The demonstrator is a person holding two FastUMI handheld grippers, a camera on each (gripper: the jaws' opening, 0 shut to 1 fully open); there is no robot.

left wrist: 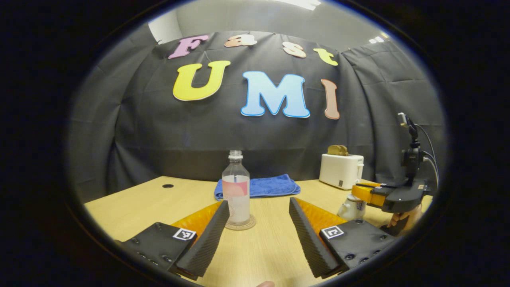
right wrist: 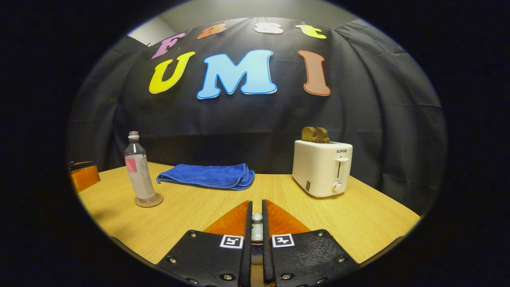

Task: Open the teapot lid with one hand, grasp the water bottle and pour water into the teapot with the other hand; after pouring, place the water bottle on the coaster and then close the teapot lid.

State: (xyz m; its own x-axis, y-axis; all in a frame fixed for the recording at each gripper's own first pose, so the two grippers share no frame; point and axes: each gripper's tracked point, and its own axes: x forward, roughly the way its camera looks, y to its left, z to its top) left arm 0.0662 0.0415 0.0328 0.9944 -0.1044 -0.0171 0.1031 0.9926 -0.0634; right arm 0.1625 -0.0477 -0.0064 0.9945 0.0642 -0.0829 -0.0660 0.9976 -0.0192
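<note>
Your left gripper (left wrist: 259, 233) is spread wide, grasping nothing; the water bottle (left wrist: 236, 191) stands upright on its coaster (left wrist: 240, 224) at 12 o'clock, just beyond the fingertips. At 3 o'clock in the left gripper view sits the teapot (left wrist: 352, 207), your right gripper (left wrist: 364, 191) above it. In the right gripper view, that gripper (right wrist: 257, 217) is clenched on the teapot lid's knob (right wrist: 257, 217)

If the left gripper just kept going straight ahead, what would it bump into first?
Most likely the water bottle, standing on its coaster just ahead, a little left of centre between the open left gripper. Depth is hard to judge; slightly right, it might pass it and reach the blue towel.
</note>
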